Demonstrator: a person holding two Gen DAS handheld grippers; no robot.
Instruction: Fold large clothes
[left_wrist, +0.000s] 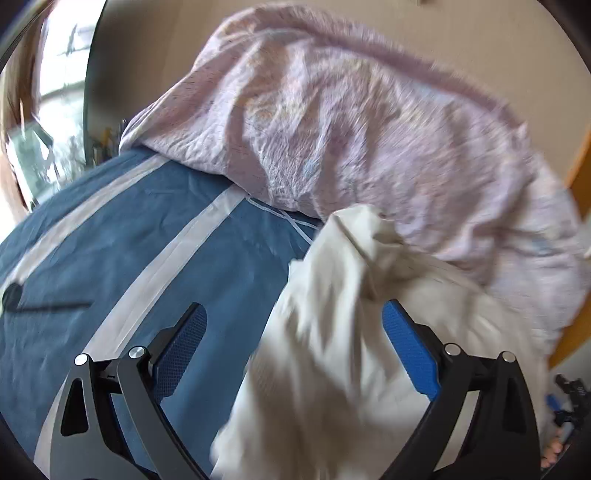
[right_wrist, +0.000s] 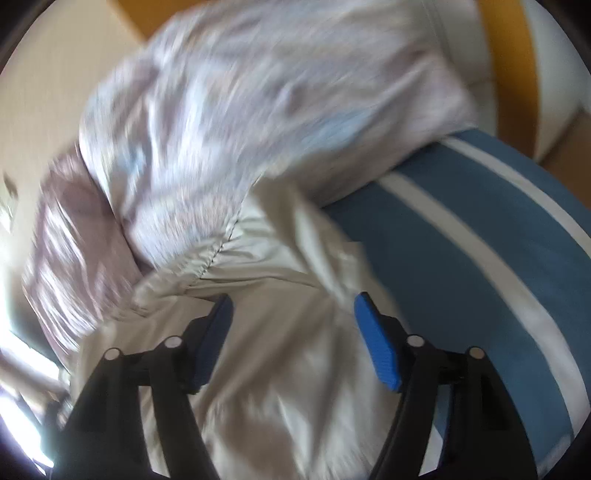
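Note:
A crumpled cream-white garment (left_wrist: 332, 332) lies on a blue bed cover with pale stripes (left_wrist: 129, 240). In the left wrist view my left gripper (left_wrist: 293, 317) is open, its blue pads wide apart; the cloth lies between and under them, nearer the right pad. In the right wrist view the same garment (right_wrist: 277, 350), with a gathered seam, fills the space under my right gripper (right_wrist: 291, 306), which is open above it. Neither gripper holds the cloth. Both views are motion-blurred.
A heaped pale pink quilt (left_wrist: 351, 122) lies on the bed behind the garment, also in the right wrist view (right_wrist: 240, 110). A beige wall (left_wrist: 166, 48) is behind. A black thin object (left_wrist: 33, 299) lies on the cover at left. Orange wood trim (right_wrist: 506, 48) stands at upper right.

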